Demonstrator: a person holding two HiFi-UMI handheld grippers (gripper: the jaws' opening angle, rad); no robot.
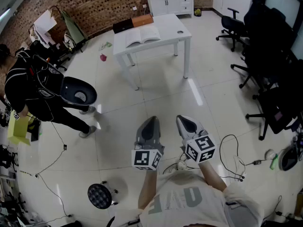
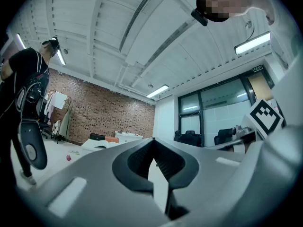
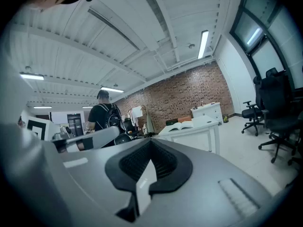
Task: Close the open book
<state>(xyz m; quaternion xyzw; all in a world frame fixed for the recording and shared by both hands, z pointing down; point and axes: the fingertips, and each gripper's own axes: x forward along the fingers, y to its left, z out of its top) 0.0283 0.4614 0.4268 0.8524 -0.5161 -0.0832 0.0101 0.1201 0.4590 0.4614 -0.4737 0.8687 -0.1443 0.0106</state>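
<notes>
1. Left claw: closed tip to tip, grips nothing, points out over the pale floor.
2. Right claw: closed the same way, also empty, sits just beside the left one without touching it.
3. Open book: lies pages up on the white desk, well apart from both claws, across the floor ahead.
4. Dark box and brown box: sit side by side at the desk's far edge, just behind the book; contents hidden.
5. White cabinet: stands beyond the desk against the brick wall, with small things on top, too small to tell.
6. Person in black: stands at the left, off to the side of the line from claws to desk, next to a dark round thing.
7. Black office chairs: crowd the right side.
8. Round stool and loose cables: lie on the floor near the claws, left and right.
</notes>
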